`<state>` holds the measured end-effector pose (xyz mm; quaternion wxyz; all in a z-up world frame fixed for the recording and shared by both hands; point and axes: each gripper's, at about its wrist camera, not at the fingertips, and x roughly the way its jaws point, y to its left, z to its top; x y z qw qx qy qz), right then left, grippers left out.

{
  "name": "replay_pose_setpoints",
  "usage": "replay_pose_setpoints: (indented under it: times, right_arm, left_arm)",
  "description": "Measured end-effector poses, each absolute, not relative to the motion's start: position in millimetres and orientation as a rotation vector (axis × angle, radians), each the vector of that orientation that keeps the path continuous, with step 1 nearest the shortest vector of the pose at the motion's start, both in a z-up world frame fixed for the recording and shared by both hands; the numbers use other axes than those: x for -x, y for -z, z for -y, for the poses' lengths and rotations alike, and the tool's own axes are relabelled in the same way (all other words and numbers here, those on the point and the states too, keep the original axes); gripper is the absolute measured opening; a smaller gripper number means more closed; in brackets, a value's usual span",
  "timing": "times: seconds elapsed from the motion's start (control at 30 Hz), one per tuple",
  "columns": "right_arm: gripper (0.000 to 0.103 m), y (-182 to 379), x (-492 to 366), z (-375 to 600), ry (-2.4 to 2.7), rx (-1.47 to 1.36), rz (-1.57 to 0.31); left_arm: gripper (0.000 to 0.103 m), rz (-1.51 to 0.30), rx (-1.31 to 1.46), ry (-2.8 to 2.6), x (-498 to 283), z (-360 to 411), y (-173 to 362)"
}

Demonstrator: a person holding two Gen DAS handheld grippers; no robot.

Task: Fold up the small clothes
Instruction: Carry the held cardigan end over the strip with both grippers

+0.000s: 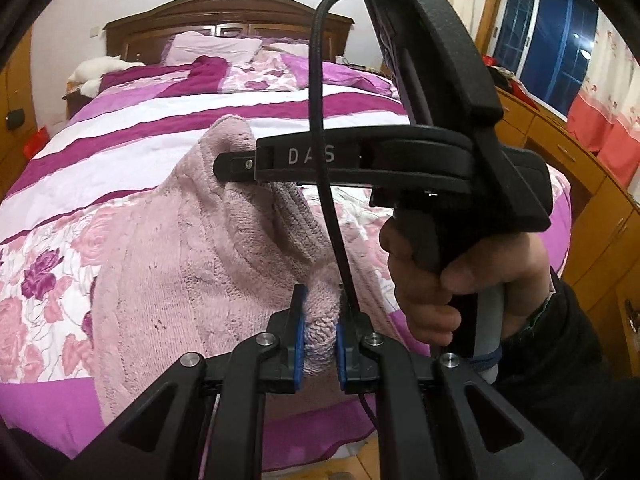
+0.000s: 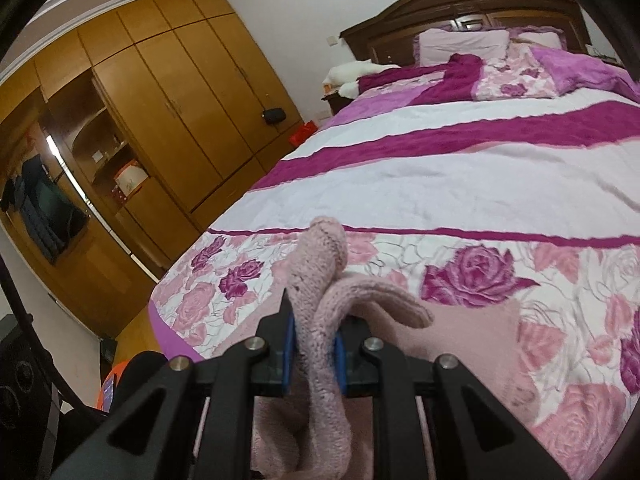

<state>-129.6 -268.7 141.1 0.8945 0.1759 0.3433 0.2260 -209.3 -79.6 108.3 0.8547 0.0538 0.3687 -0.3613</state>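
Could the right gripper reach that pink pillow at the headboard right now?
Probably not as things stand. The right gripper is shut on the pink knitted garment near the foot of the bed, and the pillow lies far up the bedspread.

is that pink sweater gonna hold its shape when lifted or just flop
Probably floppy: the pink sweater sags between the left gripper and right gripper. Its thick fuzzy knit likely resists slipping. It seems light, lifted by pinched edges.
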Motion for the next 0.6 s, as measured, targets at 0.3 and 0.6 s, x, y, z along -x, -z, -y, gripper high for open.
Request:
replay_pose_setpoints:
  times: [0.3,0.6]
  right_arm:
    - [0.016,-138,137,290,-0.433,-0.393,-0.724]
    - [0.016,-132,144,311,-0.404,-0.437,-0.749]
  left_arm:
    - [0.000,-0.796,-0.141,0.790,206,100,-103]
    - [0.000,-0.811,-0.164,0.845,202,120,-101]
